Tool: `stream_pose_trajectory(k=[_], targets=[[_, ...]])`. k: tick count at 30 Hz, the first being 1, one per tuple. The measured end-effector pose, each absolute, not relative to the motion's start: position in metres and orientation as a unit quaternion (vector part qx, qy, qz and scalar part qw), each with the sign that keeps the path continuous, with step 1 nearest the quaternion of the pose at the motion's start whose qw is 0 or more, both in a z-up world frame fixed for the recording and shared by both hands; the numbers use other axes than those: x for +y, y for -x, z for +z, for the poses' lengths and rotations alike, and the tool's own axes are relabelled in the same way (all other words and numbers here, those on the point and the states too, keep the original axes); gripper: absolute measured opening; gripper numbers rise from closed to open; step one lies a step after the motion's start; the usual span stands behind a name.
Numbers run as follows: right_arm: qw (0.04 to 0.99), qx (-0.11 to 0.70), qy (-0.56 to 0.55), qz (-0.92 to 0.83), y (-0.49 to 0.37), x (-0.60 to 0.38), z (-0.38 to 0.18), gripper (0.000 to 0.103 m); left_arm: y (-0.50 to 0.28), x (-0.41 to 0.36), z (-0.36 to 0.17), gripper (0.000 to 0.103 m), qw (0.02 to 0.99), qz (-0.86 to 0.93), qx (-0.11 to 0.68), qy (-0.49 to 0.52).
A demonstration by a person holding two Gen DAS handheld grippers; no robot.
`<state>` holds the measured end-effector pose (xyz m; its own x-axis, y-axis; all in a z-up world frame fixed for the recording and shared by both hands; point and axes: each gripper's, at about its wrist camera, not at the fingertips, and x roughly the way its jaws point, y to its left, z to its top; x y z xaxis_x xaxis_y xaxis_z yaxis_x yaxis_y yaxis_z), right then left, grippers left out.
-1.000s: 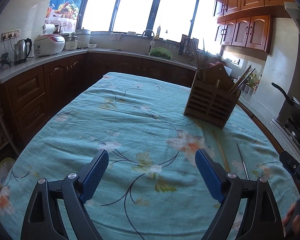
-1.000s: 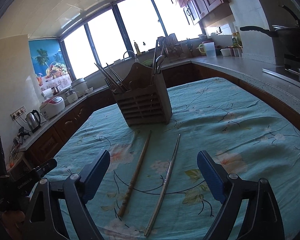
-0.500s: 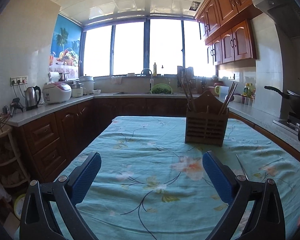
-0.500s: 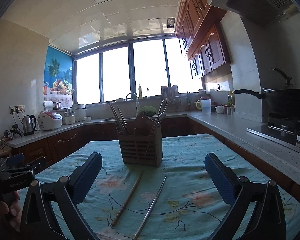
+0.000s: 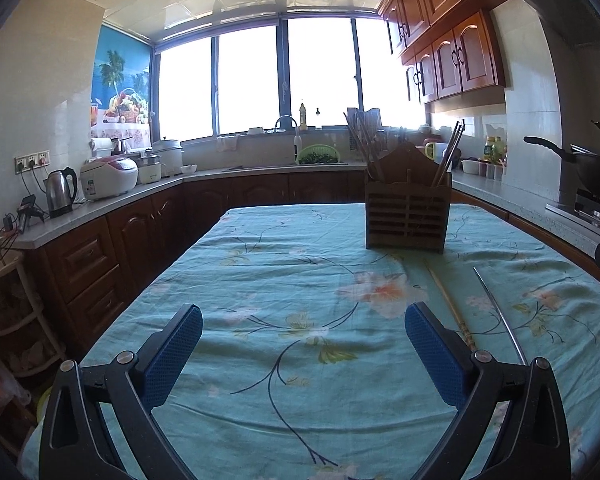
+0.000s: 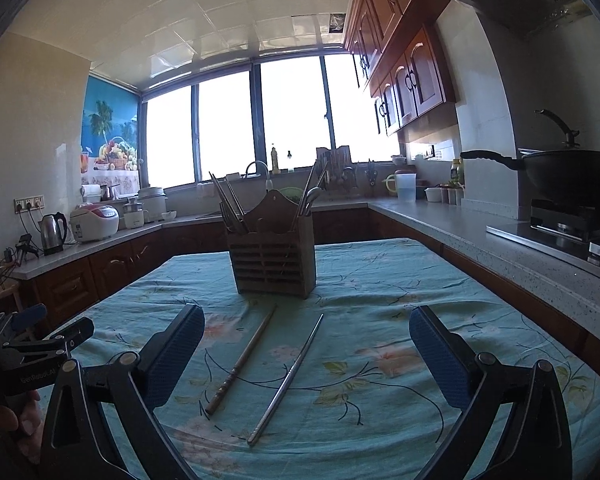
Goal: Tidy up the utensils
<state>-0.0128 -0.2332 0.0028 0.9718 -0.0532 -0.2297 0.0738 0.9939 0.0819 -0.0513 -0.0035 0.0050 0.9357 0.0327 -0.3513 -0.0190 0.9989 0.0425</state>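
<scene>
Holder, wooden, stands far on my table, chopsticks and spoons upright inside. Wooden chopstick and metal chopstick lie near. Left gripper and right gripper both gape, empty.

You're looking across a turquoise tablecloth printed with pale peach-and-white blossoms, green leaves and thin dark stems. Your right gripper has bright blue textured pads on black arms; same blue and black on your left gripper. Ahead stands the brown slatted wooden holder. In front of it, a tan wooden chopstick with a darker banded end, and a silvery metal chopstick. Round the room you've got reddish-brown cabinets, a speckled grey counter, a black wok, and a blue palm-and-fruit poster.
</scene>
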Motion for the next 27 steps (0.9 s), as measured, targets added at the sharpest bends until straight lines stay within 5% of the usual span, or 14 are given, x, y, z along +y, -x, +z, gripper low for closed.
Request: stream_pose_trajectory(k=[27], targets=[[0.991,0.118,-0.050,-0.030,0.017,-0.235,-0.006,0.103,0.053,-0.014,-0.001,0.102,0.982,0.006,0.188,-0.018]])
